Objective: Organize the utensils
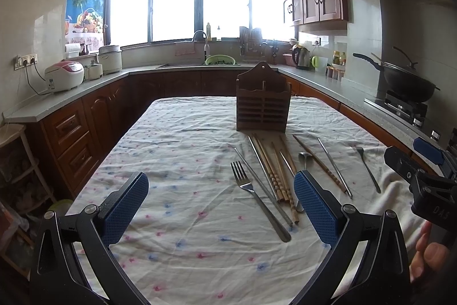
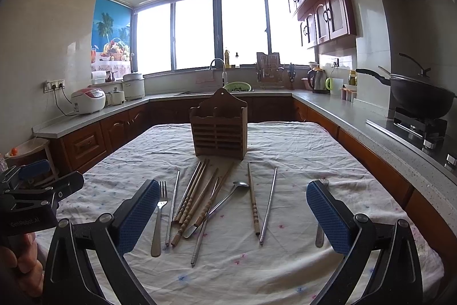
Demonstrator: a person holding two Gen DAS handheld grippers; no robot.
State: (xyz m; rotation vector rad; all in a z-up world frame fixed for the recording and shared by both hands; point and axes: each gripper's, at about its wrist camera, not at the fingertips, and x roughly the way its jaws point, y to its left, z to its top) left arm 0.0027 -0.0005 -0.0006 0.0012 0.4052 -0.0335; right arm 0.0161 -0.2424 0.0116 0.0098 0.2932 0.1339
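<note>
Kitchen table's cloth [image 2: 285,150] holds loose utensils; my left gripper [image 1: 221,209] and right gripper [image 2: 232,217] both gape empty, second fork [image 2: 320,230] half hidden.

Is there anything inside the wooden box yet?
No, the wooden box looks empty on top, while the forks, spoon and chopsticks all lie on the tablecloth in front of it.

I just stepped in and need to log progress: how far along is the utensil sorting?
Nothing looks done: the wooden holder appears empty from here. Nothing is in hand either; the left gripper and right gripper are both open above the cloth. All of it remains: the wooden chopsticks, metal chopsticks, spoon and two forks lie loose on the table.
</note>
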